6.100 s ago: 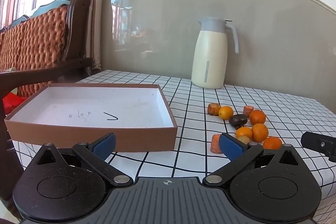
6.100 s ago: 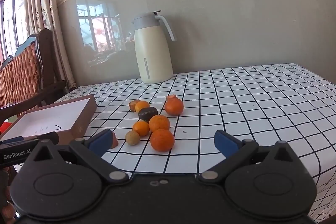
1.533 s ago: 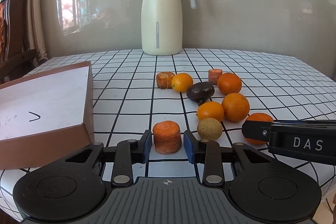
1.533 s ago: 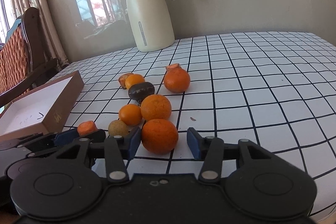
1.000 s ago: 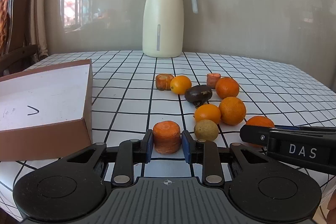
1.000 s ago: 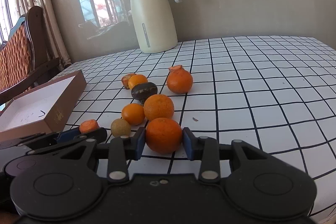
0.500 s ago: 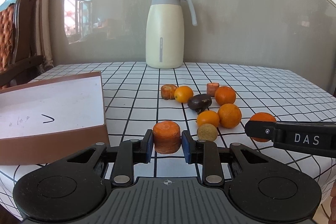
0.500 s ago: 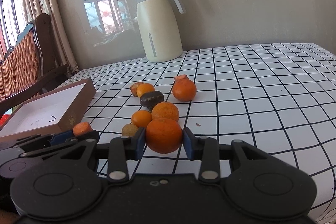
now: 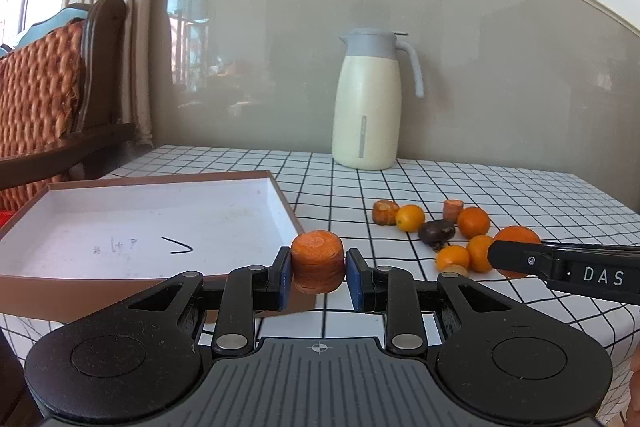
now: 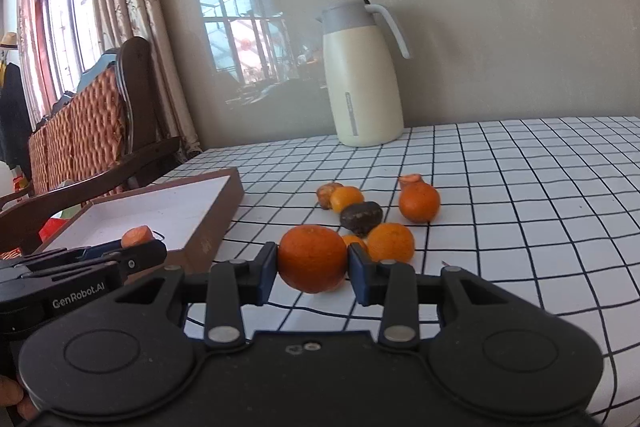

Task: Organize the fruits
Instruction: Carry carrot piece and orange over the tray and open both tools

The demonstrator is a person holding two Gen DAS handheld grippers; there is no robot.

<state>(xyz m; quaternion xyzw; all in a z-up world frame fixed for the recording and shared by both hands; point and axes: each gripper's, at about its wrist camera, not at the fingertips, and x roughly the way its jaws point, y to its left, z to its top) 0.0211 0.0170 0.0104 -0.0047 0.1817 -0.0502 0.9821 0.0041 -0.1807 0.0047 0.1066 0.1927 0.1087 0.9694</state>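
- Left gripper [image 9: 318,277] is clamped on a carrot chunk [image 9: 317,261], blue pads pressed against both its sides, held clear of the checked tablecloth [image 9: 500,187] right at the near corner of the brown box [image 9: 276,183].
- Right gripper [image 10: 313,275] is pinched on a mandarin orange [image 10: 313,258], also lifted off the cloth, with the box off to its left.
- Risk, as I read it: the carrot is a short stub gripped across its curved sides, so a tilt could let it roll out short of the box wall.
- The orange is round and smooth; a loose squeeze could drop it into the fruit pile [image 10: 376,215] and scatter it.
- Both tools are heading for one box from close quarters, and they could knock together.
- Left view shows the box floor, white and bare but for pen marks; the right view catches only a slice of it.
- Right view shows the orange held whole; the left view shows it only half hidden behind the other tool's finger.
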